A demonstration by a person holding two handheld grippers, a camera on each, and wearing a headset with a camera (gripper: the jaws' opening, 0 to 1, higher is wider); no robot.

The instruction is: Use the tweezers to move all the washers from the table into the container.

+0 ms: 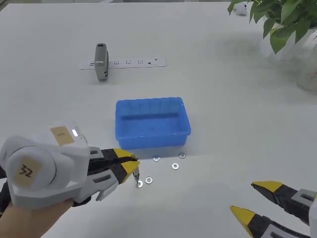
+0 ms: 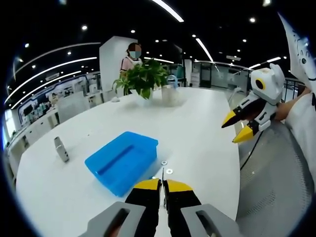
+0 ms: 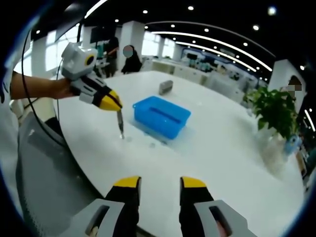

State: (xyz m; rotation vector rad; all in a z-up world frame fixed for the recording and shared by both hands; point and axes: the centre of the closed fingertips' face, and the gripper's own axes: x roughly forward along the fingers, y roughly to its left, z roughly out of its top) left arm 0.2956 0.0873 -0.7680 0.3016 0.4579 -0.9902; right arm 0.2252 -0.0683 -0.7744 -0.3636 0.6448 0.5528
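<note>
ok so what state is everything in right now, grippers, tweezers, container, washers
left gripper, shut on the tweezers
tweezers, held pointing down, tips at a washer
right gripper, open, holding nothing
container, upright, open top, no washers seen inside
washers, five lying loose on the table in front of the container

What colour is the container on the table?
The container is blue, seen best in the head view.
</note>
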